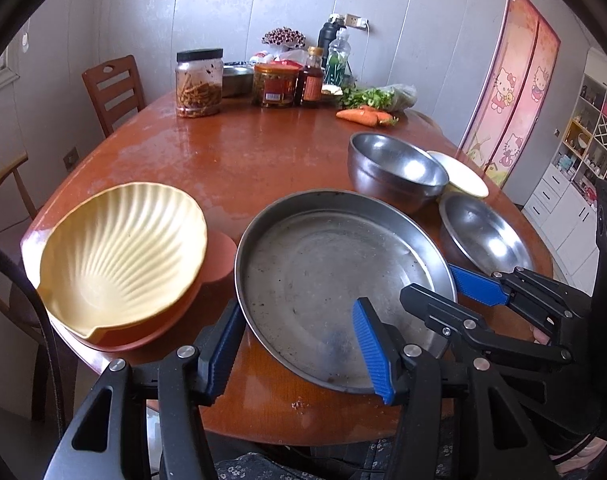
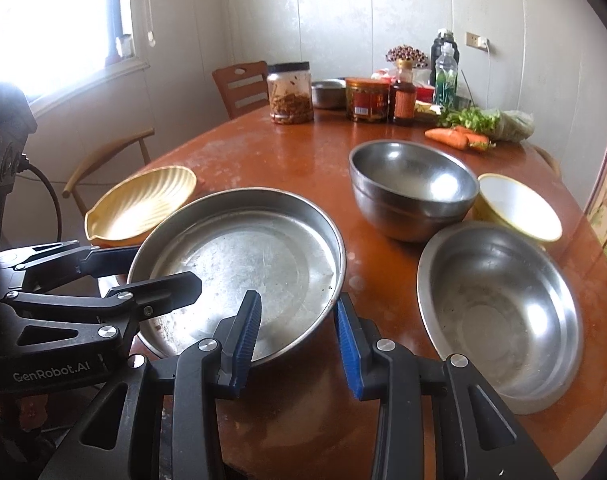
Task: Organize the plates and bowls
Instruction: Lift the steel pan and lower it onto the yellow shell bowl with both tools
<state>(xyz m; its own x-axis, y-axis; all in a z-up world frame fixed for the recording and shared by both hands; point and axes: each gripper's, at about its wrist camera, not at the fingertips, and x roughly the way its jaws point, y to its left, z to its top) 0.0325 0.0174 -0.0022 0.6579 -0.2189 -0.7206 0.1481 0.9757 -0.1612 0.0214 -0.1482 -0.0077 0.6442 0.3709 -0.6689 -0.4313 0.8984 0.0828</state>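
A large steel pan (image 1: 327, 280) lies near the table's front edge, also in the right wrist view (image 2: 243, 264). My left gripper (image 1: 299, 348) is open and straddles its near-left rim. My right gripper (image 2: 297, 340) is open and straddles its near-right rim; it shows at the right of the left wrist view (image 1: 455, 284). A yellow shell-shaped bowl (image 1: 119, 256) sits on an orange plate (image 1: 151, 336) at the left. A deep steel bowl (image 2: 411, 188), a wide steel bowl (image 2: 499, 316) and a yellow-rimmed white bowl (image 2: 519, 208) stand at the right.
Jars (image 1: 199, 84), bottles (image 1: 311, 80), greens and carrots (image 1: 367, 116) stand at the far side of the round wooden table (image 1: 239, 152). Wooden chairs (image 1: 111, 88) stand at the left. The table's front edge is just below my grippers.
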